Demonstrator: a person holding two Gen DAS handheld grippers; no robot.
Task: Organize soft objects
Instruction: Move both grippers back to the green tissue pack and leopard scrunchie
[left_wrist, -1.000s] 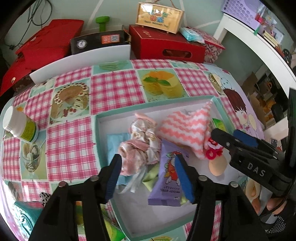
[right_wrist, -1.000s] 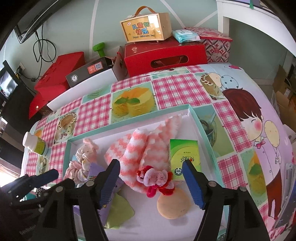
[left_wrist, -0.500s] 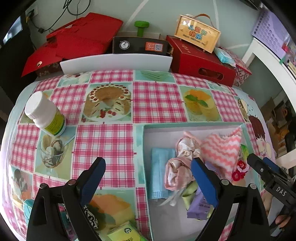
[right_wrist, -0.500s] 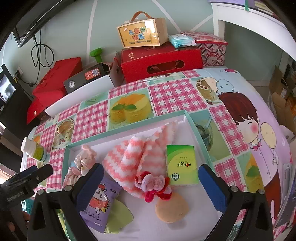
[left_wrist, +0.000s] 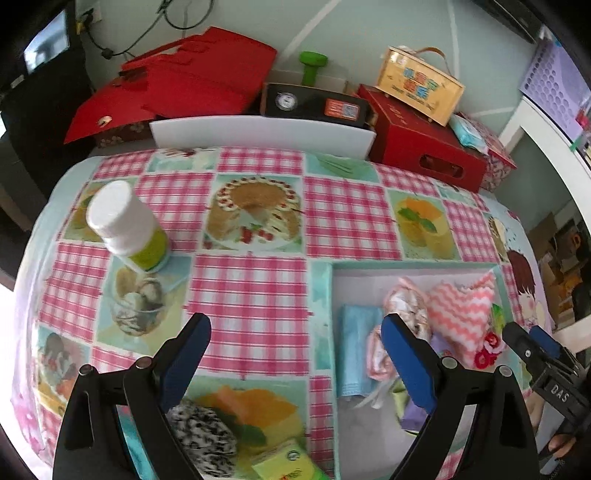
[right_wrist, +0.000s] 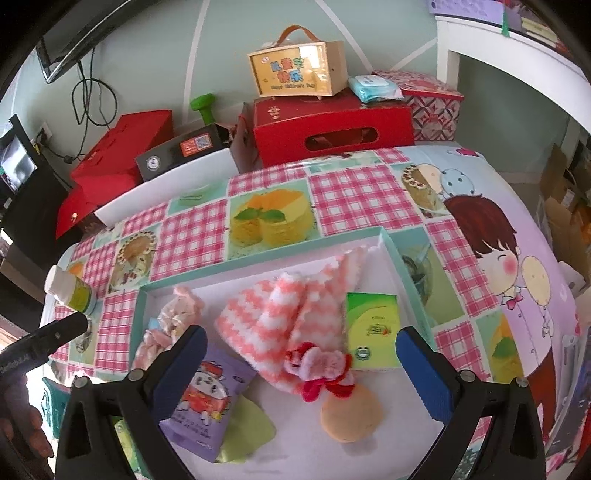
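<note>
Left wrist view
Your left gripper (left_wrist: 295, 354): jaws spread wide, having just been opening, nothing between them but checked tablecloth (left_wrist: 251, 295).
Where it hovers: over the desk, just left of the teal-rimmed tray (left_wrist: 320, 295).
Tray contents: a light blue folded cloth (left_wrist: 352, 350) lies against the left wall; a pale pink scrunchie bundle (left_wrist: 406, 306) sits beside it; the pink chevron cloth (left_wrist: 461, 314) lies further right, its far corner reaching the tray's back right corner.
Outside the tray: a black-and-white fuzzy item (left_wrist: 207, 439) and a yellow-green packet (left_wrist: 288, 465) lie on the desk at the bottom of the view, partly behind your left finger.
Bottle: a white bottle with green label (left_wrist: 127, 229) stands on the desk, well apart from the tray.
Your right gripper (left_wrist: 532, 350): only its tip shows at the right edge.

Right wrist view
Your right gripper (right_wrist: 301, 358): jaws spread as wide as they go, having just been opening, gripping nothing.
Below them: the red-and-pink scrunchie (right_wrist: 321, 369) lies on the edge of the chevron cloth, touching a round tan puff (right_wrist: 349, 413).
Green packet (right_wrist: 373, 328): flat, just right of the chevron cloth.
Purple snack pack (right_wrist: 207, 402): partly under your left finger, overlapping a lime green cloth (right_wrist: 247, 432).
</note>
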